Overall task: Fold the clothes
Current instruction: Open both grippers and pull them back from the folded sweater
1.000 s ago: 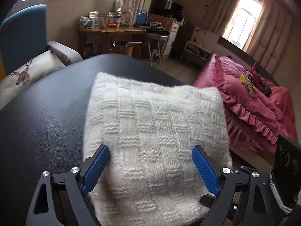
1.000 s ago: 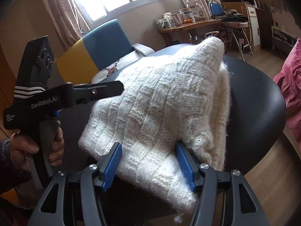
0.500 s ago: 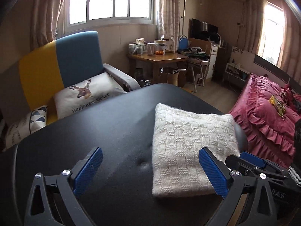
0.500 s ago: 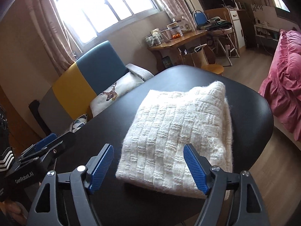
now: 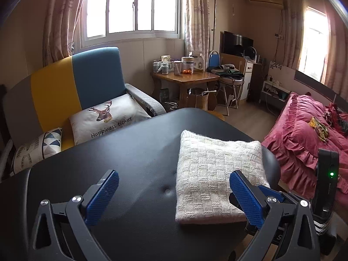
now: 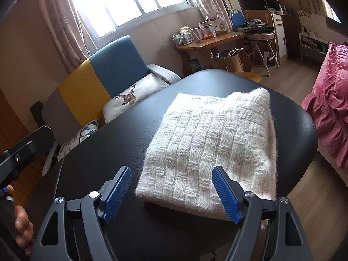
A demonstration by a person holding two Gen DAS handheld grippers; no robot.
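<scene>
Reading "Happiness ticket" on the deer cushion (image 5: 108, 117) at left. Hovering spread and empty: left gripper (image 5: 174, 195), then right gripper (image 6: 171, 193). Lying folded toward the right of the black table (image 5: 108, 163): white knit sweater (image 5: 217, 169), looking soft, thick, light, floppy; probably best pinched at the near folded edge.

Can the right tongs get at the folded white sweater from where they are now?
Probably yes: the right tongs are open, the sweater lies just ahead on the black table, nothing between.
</scene>
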